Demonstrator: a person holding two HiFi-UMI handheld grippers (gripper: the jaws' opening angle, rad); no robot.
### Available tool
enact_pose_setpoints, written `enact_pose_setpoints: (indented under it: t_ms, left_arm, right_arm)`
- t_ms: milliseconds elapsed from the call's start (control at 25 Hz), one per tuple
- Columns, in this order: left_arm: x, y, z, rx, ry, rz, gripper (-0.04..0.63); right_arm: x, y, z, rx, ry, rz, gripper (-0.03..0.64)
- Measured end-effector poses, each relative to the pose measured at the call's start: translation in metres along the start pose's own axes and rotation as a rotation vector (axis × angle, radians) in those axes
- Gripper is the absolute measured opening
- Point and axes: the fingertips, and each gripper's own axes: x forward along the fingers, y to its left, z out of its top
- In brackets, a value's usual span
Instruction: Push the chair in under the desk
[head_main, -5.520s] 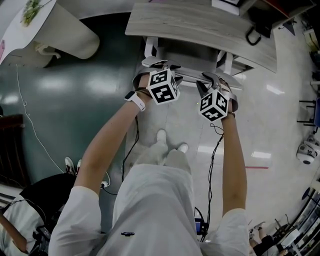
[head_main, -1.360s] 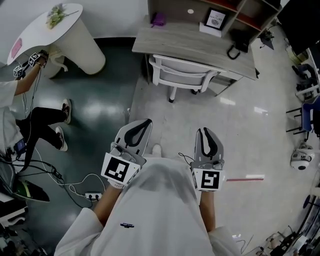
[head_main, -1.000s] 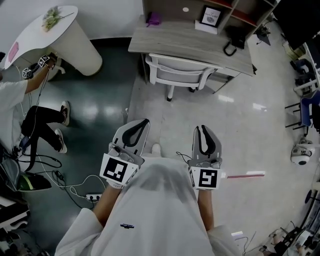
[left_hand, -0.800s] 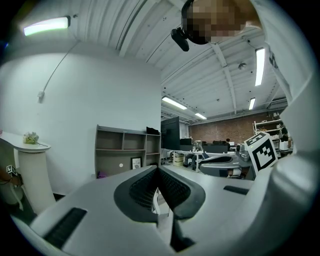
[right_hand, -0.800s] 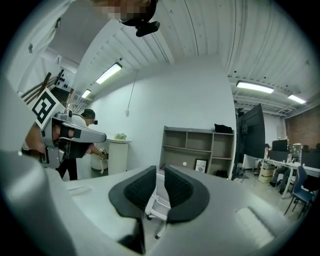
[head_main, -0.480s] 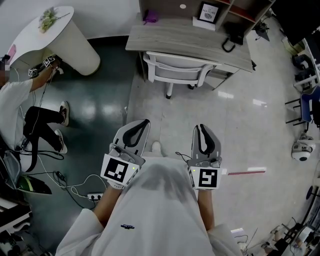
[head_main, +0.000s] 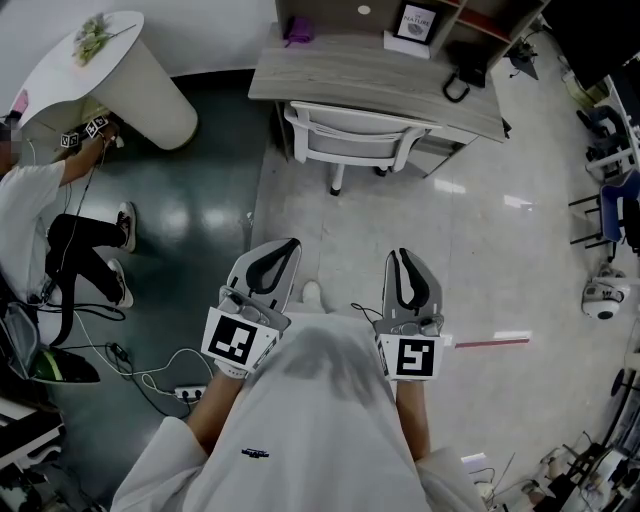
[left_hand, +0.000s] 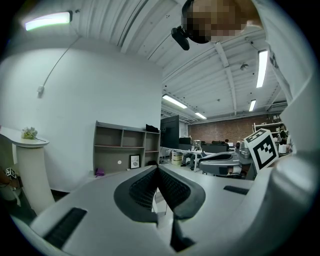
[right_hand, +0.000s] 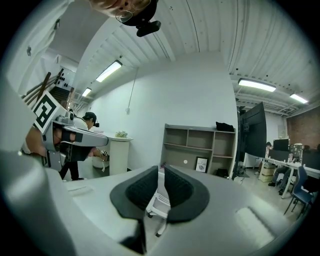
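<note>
With the chair (head_main: 355, 135) tucked under the desk (head_main: 400, 85) and well apart from both tools, the push appears complete: the left gripper (head_main: 290, 244) is pressed together empty, the right gripper (head_main: 402, 254), just closing, shows a narrow empty slit, and no further move appears necessary.

White chair (head_main: 355, 138) (upright) pushed in under wooden desk (head_main: 340, 72).

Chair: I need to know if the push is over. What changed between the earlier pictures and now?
The left tongs and right tongs let go of the chair and drew back as the person stepped away. Left is shut; right has just been closing, empty. The chair stays tucked under the desk.
</note>
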Motion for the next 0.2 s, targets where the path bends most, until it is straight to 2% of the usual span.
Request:
enact_pose_setpoints:
  t_ms: [200]
  left_arm:
    - [0.0031,0.0023,0.0003,-0.001,-0.004,-0.006,0.008]
  right_arm:
    - [0.0035,0.0025,-0.0003,-0.008,0.0,0.006,0.04]
